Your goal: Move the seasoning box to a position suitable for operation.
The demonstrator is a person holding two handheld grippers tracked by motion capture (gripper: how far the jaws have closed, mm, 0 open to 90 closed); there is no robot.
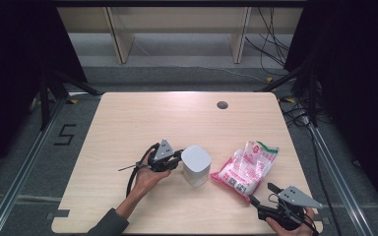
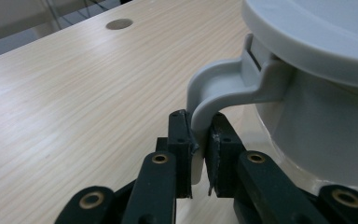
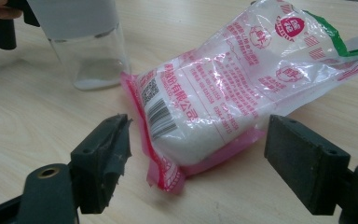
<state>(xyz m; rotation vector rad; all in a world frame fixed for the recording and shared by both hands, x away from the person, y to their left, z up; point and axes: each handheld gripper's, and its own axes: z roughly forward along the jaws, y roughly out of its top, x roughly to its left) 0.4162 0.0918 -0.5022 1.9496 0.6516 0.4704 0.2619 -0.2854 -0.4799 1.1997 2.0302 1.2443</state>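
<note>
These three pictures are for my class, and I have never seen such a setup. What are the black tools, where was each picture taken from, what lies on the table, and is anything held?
A person sits at a wooden table with a hand-held two-jaw gripper in each hand. The high view looks down from above; the other two come from cameras riding on each gripper.

On the table stand a clear container with a grey lid and a pink-and-white bag of white grains.

The left gripper is closed on the lid's grey tab. The right gripper is open, its jaws apart on either side of the bag's near end, not pressing it.
</note>
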